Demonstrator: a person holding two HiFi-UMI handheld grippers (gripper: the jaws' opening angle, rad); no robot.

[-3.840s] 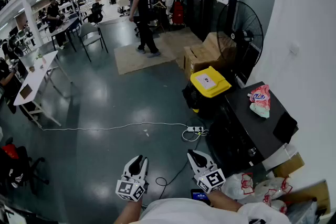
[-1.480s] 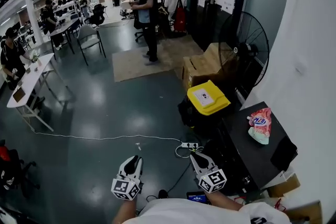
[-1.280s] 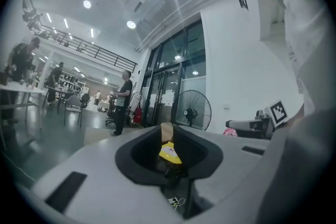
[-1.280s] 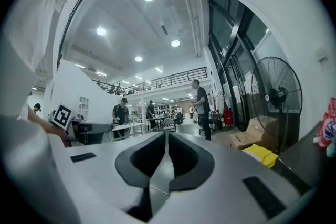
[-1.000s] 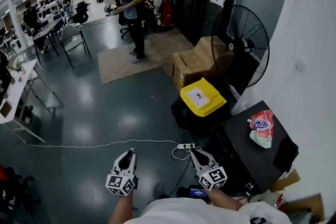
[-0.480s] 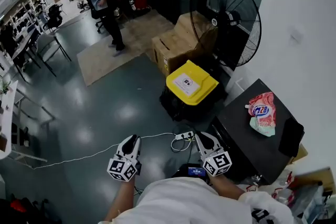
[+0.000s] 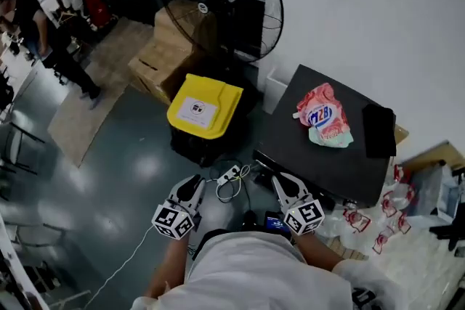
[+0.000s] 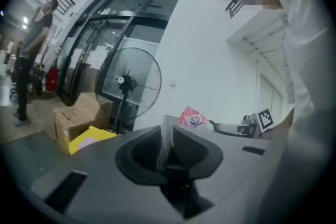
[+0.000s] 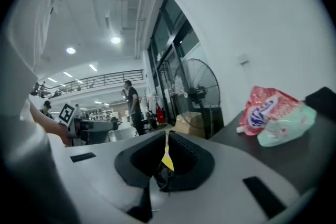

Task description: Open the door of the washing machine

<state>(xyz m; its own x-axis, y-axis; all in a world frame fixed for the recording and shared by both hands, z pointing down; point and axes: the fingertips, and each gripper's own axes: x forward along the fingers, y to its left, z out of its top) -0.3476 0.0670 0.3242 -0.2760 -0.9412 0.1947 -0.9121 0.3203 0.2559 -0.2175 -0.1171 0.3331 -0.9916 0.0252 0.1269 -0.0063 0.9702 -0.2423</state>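
The washing machine (image 7: 320,156) is a black box against the white wall, and only its flat top shows in the head view; its door is hidden. A pink detergent bag (image 7: 320,117) and a black flat object (image 7: 378,130) lie on that top. My left gripper (image 7: 195,186) hovers over the floor, left of the machine's near corner. Nothing is between its jaws, which stand almost together with a thin slit. At that corner, just short of the machine's front edge, is my right gripper (image 7: 279,181), shut and holding nothing. The right gripper view shows the bag (image 9: 273,112) on the machine top (image 9: 278,157).
A yellow-lidded bin (image 7: 204,105) stands left of the machine, with a power strip (image 7: 229,174) and cables on the floor beside it. A large standing fan (image 7: 221,0) and cardboard boxes (image 7: 168,47) are behind. Plastic bags (image 7: 378,218) lie to the machine's right. A person (image 7: 43,33) stands far left.
The view has swung right: the washing machine has come from the right edge to the centre right. Both grippers have travelled with the turn and now sit by its near corner.
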